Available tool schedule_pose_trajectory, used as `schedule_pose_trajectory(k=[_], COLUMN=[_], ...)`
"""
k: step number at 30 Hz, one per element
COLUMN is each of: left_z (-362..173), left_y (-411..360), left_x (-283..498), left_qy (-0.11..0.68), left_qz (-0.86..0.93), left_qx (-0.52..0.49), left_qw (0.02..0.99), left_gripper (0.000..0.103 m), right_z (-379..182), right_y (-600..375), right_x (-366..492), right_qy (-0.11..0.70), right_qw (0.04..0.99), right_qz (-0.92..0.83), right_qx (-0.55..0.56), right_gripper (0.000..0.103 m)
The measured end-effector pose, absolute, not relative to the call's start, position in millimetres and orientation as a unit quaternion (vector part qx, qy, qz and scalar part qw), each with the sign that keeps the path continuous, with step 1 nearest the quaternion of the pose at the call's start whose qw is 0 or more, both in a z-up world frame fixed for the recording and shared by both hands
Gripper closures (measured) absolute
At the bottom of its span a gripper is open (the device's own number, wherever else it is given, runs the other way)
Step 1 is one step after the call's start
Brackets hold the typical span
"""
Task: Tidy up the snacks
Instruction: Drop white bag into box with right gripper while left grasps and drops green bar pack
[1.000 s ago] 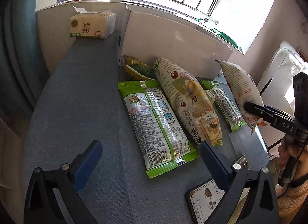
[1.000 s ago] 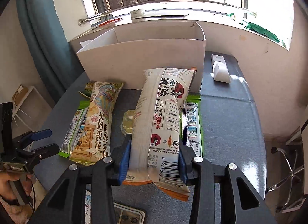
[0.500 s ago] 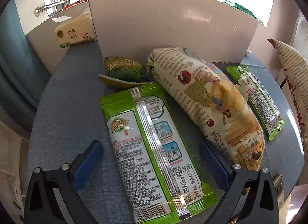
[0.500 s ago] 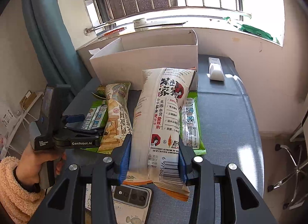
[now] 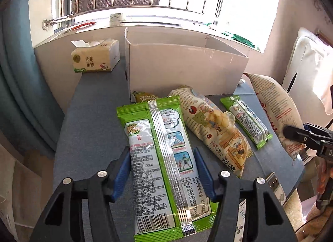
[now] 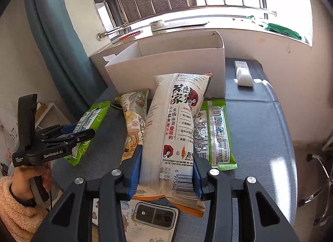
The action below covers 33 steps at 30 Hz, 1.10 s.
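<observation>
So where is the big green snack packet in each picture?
Left wrist view: the big green snack packet fills the lower middle, between the closing jaws of the left hand-held gripper.
Right wrist view: the same packet is at the left edge, in that gripper.
Shared landmark: the white cardboard box behind the snacks.

Glossy foil packet point(image 5: 160, 158), matt cardboard box point(image 5: 185, 69) (plain white), woven cloth table point(image 5: 91, 121)
</observation>
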<state>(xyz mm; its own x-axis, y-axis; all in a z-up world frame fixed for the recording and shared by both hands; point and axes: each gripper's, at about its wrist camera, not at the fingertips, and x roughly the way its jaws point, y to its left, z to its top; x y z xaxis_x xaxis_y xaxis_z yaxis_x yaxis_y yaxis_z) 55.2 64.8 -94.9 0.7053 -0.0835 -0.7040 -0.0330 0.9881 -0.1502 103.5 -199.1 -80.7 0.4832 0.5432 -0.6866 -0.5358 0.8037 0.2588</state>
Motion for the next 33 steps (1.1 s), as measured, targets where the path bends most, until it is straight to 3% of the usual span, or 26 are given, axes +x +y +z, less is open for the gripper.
schedule_pose_trajectory(k=[5, 11, 18, 21, 23, 24, 25, 33], left_z=[-35.8, 11.4, 21.5, 12.1, -4.7, -16.0, -25.5, -31.9], left_y=[74.7, 88.9, 95.2, 98.9, 103.0, 105.0, 106.3, 110.7], left_x=[71.3, 155.1, 257.4, 278.5, 291.4, 297.1, 298.9, 264.8], left_qy=[0.313, 0.263, 0.286, 0.283, 0.307, 0.332, 0.350, 0.356], left_qz=[-0.039, -0.051, -0.053, -0.021, 0.001, 0.003, -0.002, 0.009], left_qx=[-0.086, -0.085, -0.078, -0.054, -0.048, -0.049, -0.052, -0.040], left_qw=[0.945, 0.960, 0.954, 0.957, 0.950, 0.942, 0.935, 0.934], left_gripper=[0.039, 0.039, 0.038, 0.028, 0.000, 0.000, 0.000, 0.000], right_z=[-52.7, -15.2, -2.7, -12.1, -22.7, -28.5, -32.0, -21.5], right_y=[-188.1, -159.1, -125.7, -118.8, -114.4, -113.3, -114.8, -127.3], right_x=[129.6, 205.6, 310.8, 343.1, 357.3, 361.6, 361.2, 332.1], right_qy=[0.378, 0.364, 0.399, 0.420, 0.433, 0.436, 0.431, 0.388], right_qw=[0.865, 0.876, 0.871, 0.870, 0.867, 0.866, 0.871, 0.889], right_qz=[0.330, 0.316, 0.286, 0.253, 0.236, 0.228, 0.217, 0.229], right_qx=[0.016, -0.001, -0.033, -0.057, -0.076, -0.086, -0.095, -0.081], right_gripper=[0.058, 0.058, 0.058, 0.057, 0.040, 0.010, 0.000, 0.000])
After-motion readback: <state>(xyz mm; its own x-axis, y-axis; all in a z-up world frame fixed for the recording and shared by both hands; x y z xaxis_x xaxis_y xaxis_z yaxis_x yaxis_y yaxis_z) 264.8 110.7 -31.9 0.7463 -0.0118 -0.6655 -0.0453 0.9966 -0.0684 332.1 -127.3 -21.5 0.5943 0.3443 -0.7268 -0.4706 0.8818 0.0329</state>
